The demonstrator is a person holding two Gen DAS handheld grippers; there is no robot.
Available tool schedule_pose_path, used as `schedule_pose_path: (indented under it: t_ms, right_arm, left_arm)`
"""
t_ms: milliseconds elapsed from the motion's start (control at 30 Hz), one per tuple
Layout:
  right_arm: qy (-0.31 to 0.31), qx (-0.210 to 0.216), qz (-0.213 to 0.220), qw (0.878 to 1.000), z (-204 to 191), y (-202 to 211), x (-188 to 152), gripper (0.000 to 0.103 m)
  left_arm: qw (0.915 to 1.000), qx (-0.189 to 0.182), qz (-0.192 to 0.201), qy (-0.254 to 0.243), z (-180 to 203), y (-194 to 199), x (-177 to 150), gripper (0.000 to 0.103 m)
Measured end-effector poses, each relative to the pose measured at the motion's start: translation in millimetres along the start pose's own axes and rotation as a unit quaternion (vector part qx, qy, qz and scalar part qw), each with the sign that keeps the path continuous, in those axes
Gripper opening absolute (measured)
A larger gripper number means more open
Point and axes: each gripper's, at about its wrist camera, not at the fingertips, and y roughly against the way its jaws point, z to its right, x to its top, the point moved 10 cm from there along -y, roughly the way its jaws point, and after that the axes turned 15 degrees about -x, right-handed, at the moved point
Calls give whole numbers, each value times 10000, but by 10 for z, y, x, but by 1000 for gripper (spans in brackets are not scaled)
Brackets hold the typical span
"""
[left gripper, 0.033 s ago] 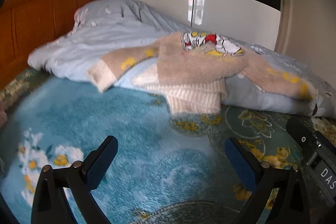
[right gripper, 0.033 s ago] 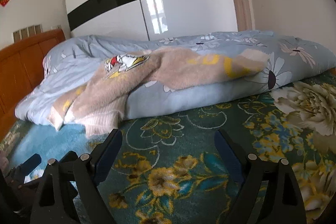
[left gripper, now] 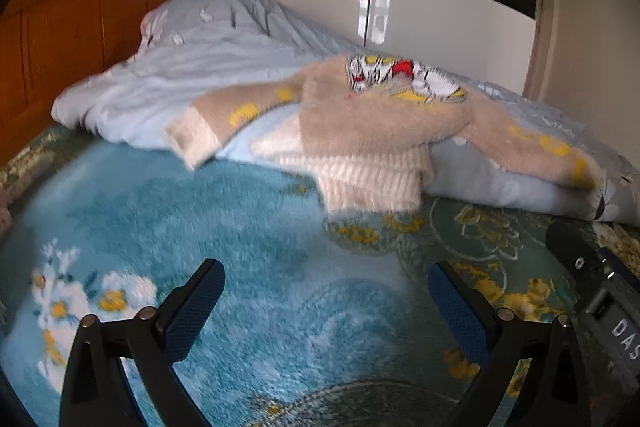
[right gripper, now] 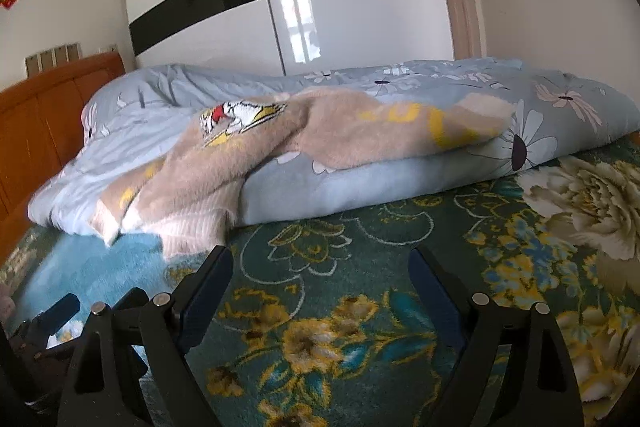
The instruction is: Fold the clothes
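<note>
A fuzzy beige sweater (left gripper: pixel 372 123) with a cartoon patch and yellow marks lies spread over a rolled light-blue duvet (left gripper: pixel 208 79), its ribbed hem hanging onto the bed cover. It also shows in the right wrist view (right gripper: pixel 240 163). My left gripper (left gripper: pixel 326 291) is open and empty, low over the blue floral blanket (left gripper: pixel 240 227), well short of the sweater. My right gripper (right gripper: pixel 320 271) is open and empty over the dark green floral part (right gripper: pixel 360 267), also short of the sweater's hem.
A wooden headboard (left gripper: pixel 72 27) stands at the left. A white wardrobe with a black band (right gripper: pixel 300 7) fills the far wall. The duvet (right gripper: pixel 520 115) runs across the bed behind the sweater. The right gripper's body (left gripper: pixel 600 291) shows at the left view's right edge.
</note>
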Motion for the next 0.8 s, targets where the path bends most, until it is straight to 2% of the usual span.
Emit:
schedule_pose_path:
  t_ms: [133, 233, 400, 567, 633, 800]
  right_arm:
    - [2, 5, -7, 10000, -5, -8, -5, 90]
    - [3, 8, -12, 10000, -8, -14, -9, 90]
    - [5, 14, -20, 10000, -15, -25, -16, 90]
    - [10, 20, -35, 10000, -19, -38, -25, 90]
    - [1, 17, -52, 10000, -17, -47, -31, 90]
    - [0, 54, -133, 9999, -29, -79, -55, 90]
  left_arm:
    - [9967, 451, 313, -605, 8, 156, 59, 103]
    - [9940, 621, 211, -874, 88, 80, -26, 103]
    - [9914, 839, 25, -1009, 308, -19, -194, 103]
    - [9922, 768, -72, -983, 411, -30, -273, 103]
    - [9950, 472, -238, -844, 233, -14, -150, 103]
    - [9955, 457, -259, -785, 197, 5, -139, 103]
